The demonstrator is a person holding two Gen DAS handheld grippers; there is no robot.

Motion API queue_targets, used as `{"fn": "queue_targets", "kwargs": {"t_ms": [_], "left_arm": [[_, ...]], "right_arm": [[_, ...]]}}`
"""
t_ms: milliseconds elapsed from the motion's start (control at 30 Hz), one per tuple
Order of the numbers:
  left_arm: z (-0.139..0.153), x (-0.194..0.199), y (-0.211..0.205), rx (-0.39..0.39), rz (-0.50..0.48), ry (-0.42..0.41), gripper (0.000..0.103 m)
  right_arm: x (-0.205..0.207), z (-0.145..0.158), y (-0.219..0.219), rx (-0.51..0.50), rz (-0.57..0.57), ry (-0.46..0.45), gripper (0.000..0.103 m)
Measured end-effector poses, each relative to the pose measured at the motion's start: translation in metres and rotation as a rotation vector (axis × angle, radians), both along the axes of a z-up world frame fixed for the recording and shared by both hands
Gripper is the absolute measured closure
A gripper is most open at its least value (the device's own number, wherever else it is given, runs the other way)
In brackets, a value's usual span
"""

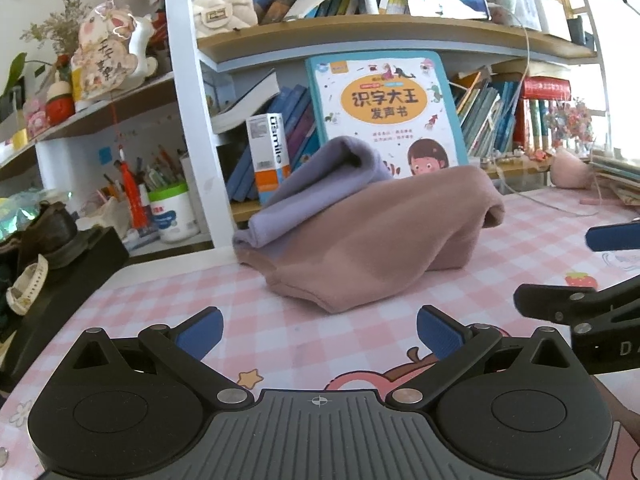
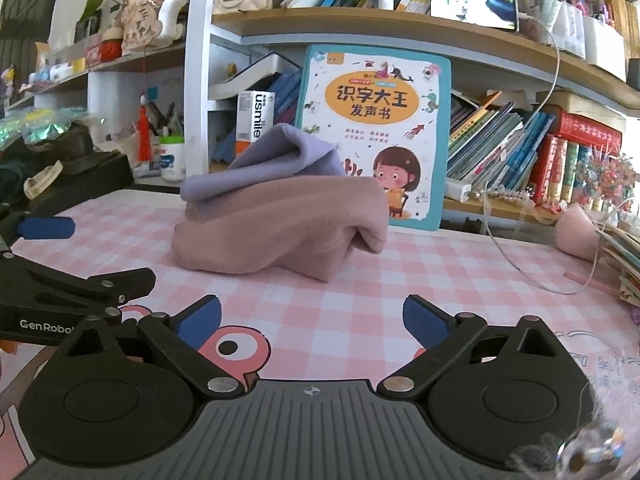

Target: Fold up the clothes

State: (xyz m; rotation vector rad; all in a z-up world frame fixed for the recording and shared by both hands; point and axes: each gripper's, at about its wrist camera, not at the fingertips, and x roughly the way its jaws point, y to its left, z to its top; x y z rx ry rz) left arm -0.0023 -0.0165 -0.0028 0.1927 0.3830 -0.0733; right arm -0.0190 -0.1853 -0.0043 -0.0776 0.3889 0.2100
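Note:
A folded dusty-pink garment (image 1: 368, 240) lies on the pink checked table mat (image 1: 280, 332), with a folded lilac garment (image 1: 320, 184) stacked on its left part. Both also show in the right wrist view, the pink garment (image 2: 280, 224) under the lilac one (image 2: 272, 160). My left gripper (image 1: 320, 332) is open and empty, a short way in front of the pile. My right gripper (image 2: 312, 320) is open and empty, also in front of the pile. The right gripper shows at the right edge of the left wrist view (image 1: 600, 272), the left gripper at the left edge of the right wrist view (image 2: 60, 260).
A large children's book (image 1: 384, 108) leans on the bookshelf right behind the pile. A white box (image 1: 268, 156) and pen cups (image 1: 172, 212) stand at back left. A black box with shoes (image 1: 48, 264) sits at left. A pink pouch (image 2: 576, 232) and a cable (image 2: 520, 264) lie at right.

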Motion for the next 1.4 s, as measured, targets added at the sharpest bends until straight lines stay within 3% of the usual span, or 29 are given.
{"fn": "queue_targets", "kwargs": {"t_ms": [233,467,633,733,767,833,900,1100,1267,1300,1367,1400], "left_arm": [[0.005,0.004,0.002,-0.052,-0.052,0.033,0.000],[0.014,0.026,-0.005,-0.012,-0.061,0.004,0.000],[0.008,0.052,-0.007,-0.058,-0.089,0.066,0.000],[0.003,0.063,-0.010,-0.077,-0.108,0.098,0.000],[0.002,0.066,-0.011,-0.074,-0.115,0.105,0.000],[-0.001,0.068,-0.016,-0.059,-0.133,0.108,0.000],[-0.001,0.069,-0.023,-0.039,-0.155,0.098,0.000],[-0.006,0.083,-0.044,0.007,-0.181,0.080,0.000],[-0.011,0.100,-0.054,0.028,-0.195,0.105,0.007],[-0.011,0.103,-0.053,0.034,-0.183,0.092,0.013],[-0.010,0.109,-0.046,0.015,-0.170,0.085,0.035],[-0.008,0.108,-0.040,-0.016,-0.175,0.091,0.070]], "right_arm": [[0.005,0.002,-0.007,0.052,0.025,0.025,0.007],[0.027,0.010,-0.012,0.051,0.057,0.053,0.007],[0.049,0.016,-0.010,0.023,0.053,0.030,0.007],[0.060,0.016,-0.018,0.096,0.072,0.040,0.007],[0.063,0.015,-0.021,0.113,0.063,0.044,0.010],[0.068,0.012,-0.026,0.147,0.046,0.053,0.033],[0.072,0.009,-0.030,0.173,0.028,0.063,0.040],[0.074,0.004,-0.037,0.179,0.009,0.080,0.040],[0.073,0.004,-0.038,0.188,0.011,0.090,0.037],[0.073,0.004,-0.038,0.190,0.010,0.094,0.037],[0.072,0.004,-0.037,0.187,0.011,0.100,0.037],[0.072,0.004,-0.036,0.178,0.009,0.099,0.037]]}}
